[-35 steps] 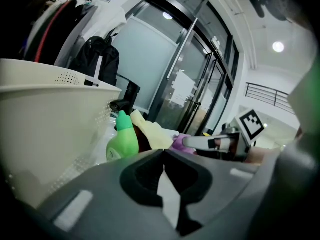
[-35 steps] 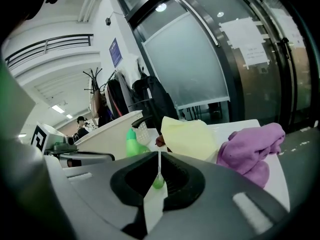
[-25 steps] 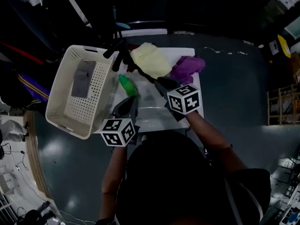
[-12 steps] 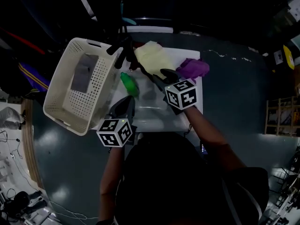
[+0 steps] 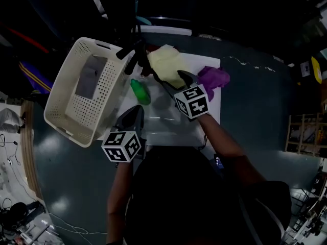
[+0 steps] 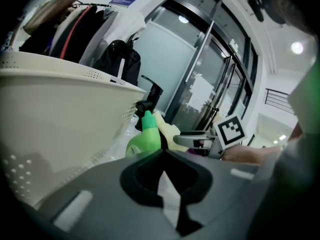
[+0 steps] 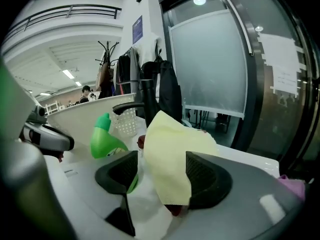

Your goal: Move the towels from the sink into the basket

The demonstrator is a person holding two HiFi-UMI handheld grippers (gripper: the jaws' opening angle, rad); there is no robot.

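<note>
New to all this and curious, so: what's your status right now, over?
Left gripper shut, empty. Right gripper jaws just opened, yellow towel between them, not gripped. Grey towel in basket, purple towel waiting. Green bottle and faucet close by.

Left gripper [image 6: 162,155], jaws together

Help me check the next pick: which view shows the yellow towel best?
The right gripper view: the yellow towel fills the foreground, close and bright. The head view shows it small and dim from above, left of the purple towel. The left gripper view shows only a sliver behind the green bottle.
</note>
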